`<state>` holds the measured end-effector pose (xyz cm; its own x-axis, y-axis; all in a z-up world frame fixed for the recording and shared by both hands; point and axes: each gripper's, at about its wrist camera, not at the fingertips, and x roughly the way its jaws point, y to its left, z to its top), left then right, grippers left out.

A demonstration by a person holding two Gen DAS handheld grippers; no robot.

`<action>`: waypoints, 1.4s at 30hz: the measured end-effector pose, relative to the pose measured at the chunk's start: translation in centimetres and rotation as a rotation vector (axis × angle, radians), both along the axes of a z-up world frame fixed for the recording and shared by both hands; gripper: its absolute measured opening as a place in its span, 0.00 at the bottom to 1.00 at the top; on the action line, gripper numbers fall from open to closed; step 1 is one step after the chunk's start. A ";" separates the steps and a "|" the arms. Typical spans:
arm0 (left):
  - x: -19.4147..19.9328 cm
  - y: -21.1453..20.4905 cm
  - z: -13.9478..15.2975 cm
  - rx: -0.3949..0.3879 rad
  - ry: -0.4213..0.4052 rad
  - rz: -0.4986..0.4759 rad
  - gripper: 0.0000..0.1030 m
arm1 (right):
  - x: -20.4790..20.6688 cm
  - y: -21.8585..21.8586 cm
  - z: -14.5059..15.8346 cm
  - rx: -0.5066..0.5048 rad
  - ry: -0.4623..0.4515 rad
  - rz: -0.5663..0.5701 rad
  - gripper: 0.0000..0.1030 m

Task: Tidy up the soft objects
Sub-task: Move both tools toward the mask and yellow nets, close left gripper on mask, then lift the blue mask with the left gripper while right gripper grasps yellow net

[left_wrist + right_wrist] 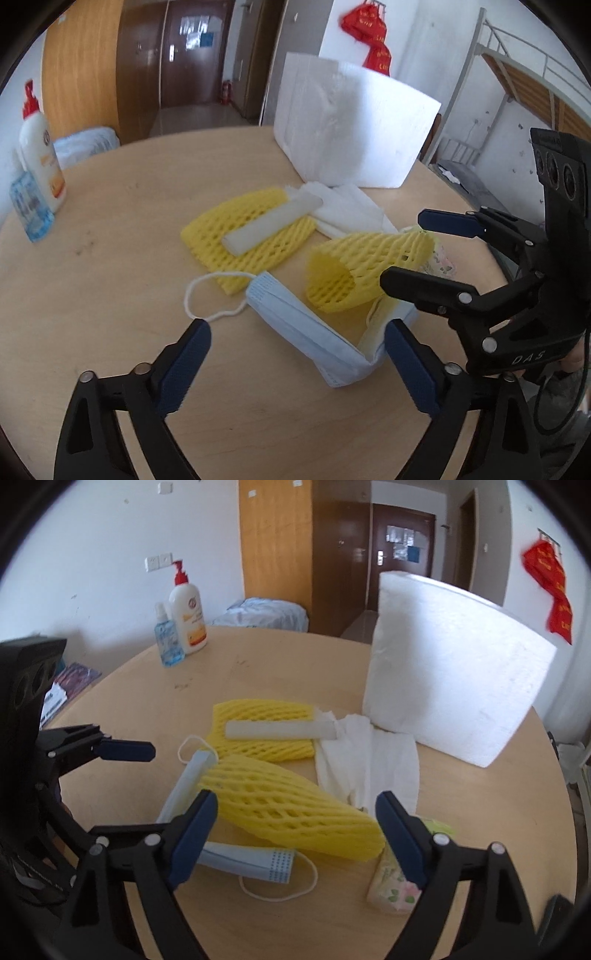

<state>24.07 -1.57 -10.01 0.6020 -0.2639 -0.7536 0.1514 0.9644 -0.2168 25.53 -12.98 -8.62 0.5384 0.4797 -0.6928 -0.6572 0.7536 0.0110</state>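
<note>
On the table (110, 709) I see the foam box (454, 686) standing at the back. A net sleeve (288, 808) lies over the face mask (306, 332) between my right gripper (295, 834) fingers, jaws wide; my left gripper (295, 365), also wide, straddles the mask.

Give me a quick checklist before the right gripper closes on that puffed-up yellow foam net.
1. Right gripper open: ok, jaws spread wide.
2. Rounded yellow foam net between its fingers: ok, the near end sits in the gap.
3. Net free of other things: not ok, it lies on the blue face mask.
4. Floral tissue pack clear of the right finger: cannot tell, it lies right beside the pad.
5. Left gripper out of the way: ok, open, on the mask's far side.
6. White foam box ready: cannot tell, opening unseen.
</note>
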 end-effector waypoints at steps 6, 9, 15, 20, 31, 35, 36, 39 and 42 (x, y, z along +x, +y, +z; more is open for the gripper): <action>0.4 -0.8 -0.4 -0.012 0.031 -0.016 0.82 | 1.1 0.2 -1.2 -0.027 0.048 0.031 0.61; 0.4 -1.3 -0.6 -0.018 0.044 -0.031 0.76 | 1.0 0.2 -1.6 -0.048 0.059 0.045 0.53; 0.7 -2.0 -1.0 -0.033 0.077 -0.050 0.64 | 0.8 0.0 -1.9 -0.060 0.084 0.066 0.31; 1.1 -2.4 -1.0 -0.048 0.080 -0.050 0.53 | 0.3 -0.5 -1.7 -0.048 0.082 0.066 0.31; 1.2 -2.7 -1.0 -0.063 0.058 -0.049 0.18 | -0.2 -0.8 -2.2 -0.058 0.095 0.051 0.15; 0.8 -2.3 -0.6 -0.068 0.036 -0.049 0.12 | -0.5 -0.9 -1.9 -0.033 0.088 0.044 0.11; 0.7 -2.3 -0.4 -0.068 0.028 -0.049 0.12 | -0.5 -1.0 -1.8 -0.030 0.080 0.038 0.11; 0.0 -2.1 0.1 -0.068 0.003 -0.049 0.12 | -0.7 -1.2 -1.6 0.007 0.090 0.051 0.11; -0.5 -1.8 0.8 -0.062 -0.024 -0.046 0.12 | -0.9 -1.5 -1.2 0.042 0.094 0.040 0.11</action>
<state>23.55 -3.40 -9.20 0.6059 -0.3378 -0.7203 0.2015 0.9410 -0.2719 24.64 -14.44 -9.86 0.4518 0.5292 -0.7182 -0.6811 0.7246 0.1054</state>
